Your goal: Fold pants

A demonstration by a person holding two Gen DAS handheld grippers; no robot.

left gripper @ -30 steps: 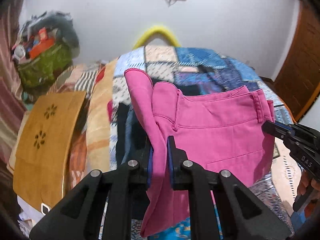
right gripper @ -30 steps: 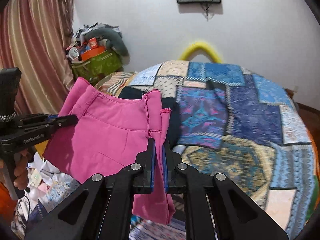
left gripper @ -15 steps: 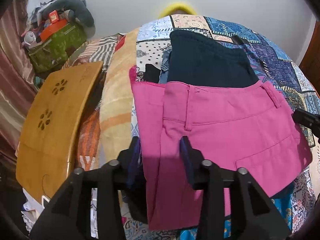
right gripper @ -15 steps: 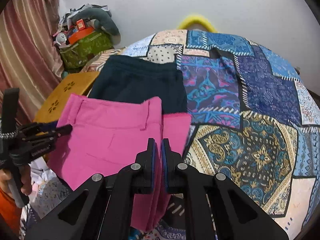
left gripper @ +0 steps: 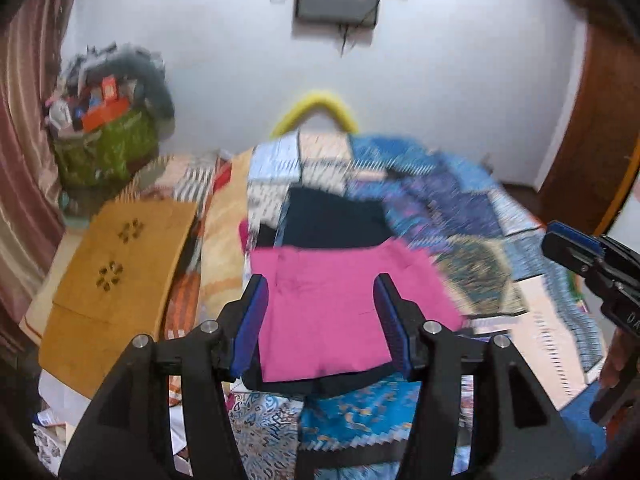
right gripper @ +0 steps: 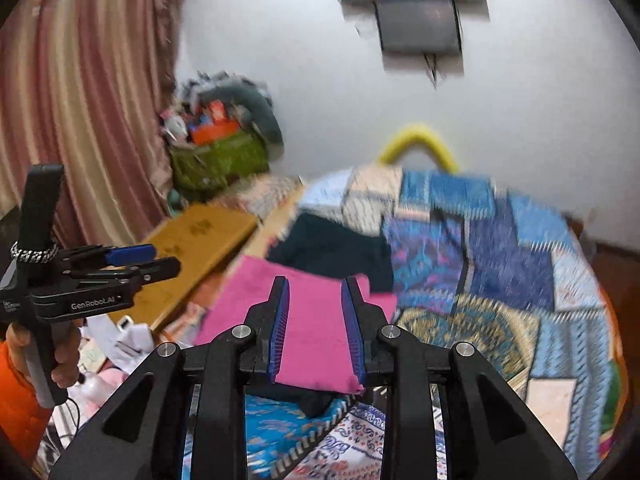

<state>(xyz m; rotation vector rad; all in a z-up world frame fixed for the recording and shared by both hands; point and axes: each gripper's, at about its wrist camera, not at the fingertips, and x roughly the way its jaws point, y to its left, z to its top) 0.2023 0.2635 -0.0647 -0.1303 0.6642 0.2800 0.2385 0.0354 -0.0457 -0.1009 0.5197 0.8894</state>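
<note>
Left gripper (left gripper: 322,320) and right gripper (right gripper: 316,330), jaws apart, holding nothing, above folded pink pants (left gripper: 340,312) lying on the patchwork bedspread (left gripper: 460,208). Only the right view shows the person's hand (right gripper: 64,356) gripping the left tool's handle.
</note>
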